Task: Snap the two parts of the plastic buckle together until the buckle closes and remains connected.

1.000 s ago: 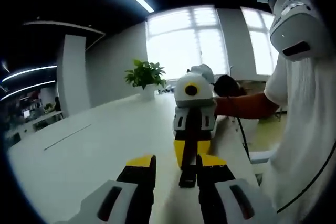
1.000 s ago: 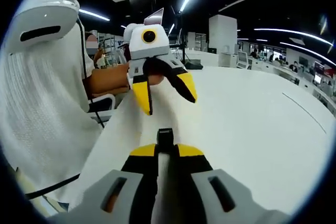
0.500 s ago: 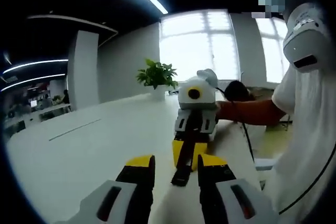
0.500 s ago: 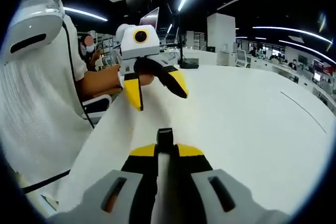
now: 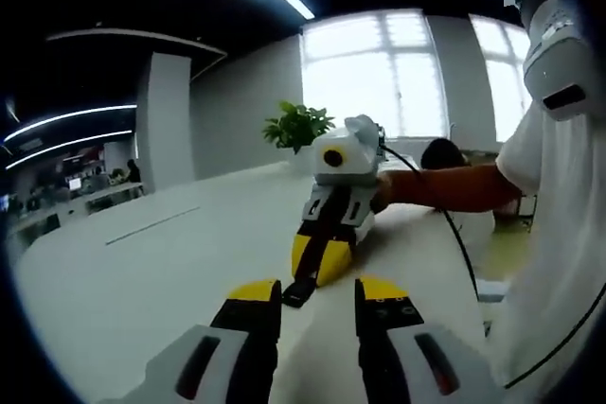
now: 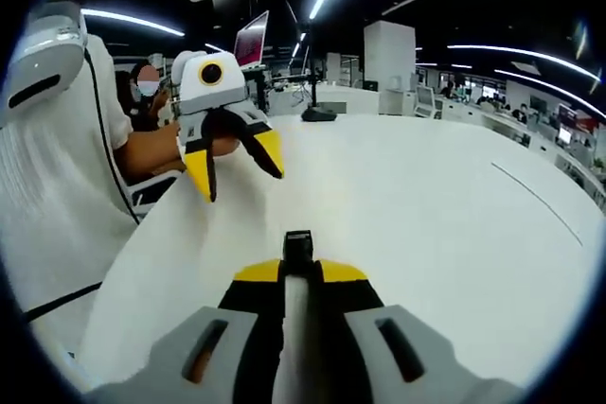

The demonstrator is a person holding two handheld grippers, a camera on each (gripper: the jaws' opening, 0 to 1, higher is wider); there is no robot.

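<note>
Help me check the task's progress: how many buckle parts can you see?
1: a black buckle part clamped in the right hand-held gripper, above the white table. The left hand-held gripper looks open and empty. The other part may be hidden.

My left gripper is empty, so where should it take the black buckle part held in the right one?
The black buckle part's free end, jutting beyond the right gripper's shut jaws, looks best. Bring the open left gripper head-on along its length.

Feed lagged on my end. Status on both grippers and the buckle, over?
Right gripper shut on black buckle part, above the white table. Left gripper open, jaws spread, nothing between them. Parts not joined. Nothing in the way between the grippers.
</note>
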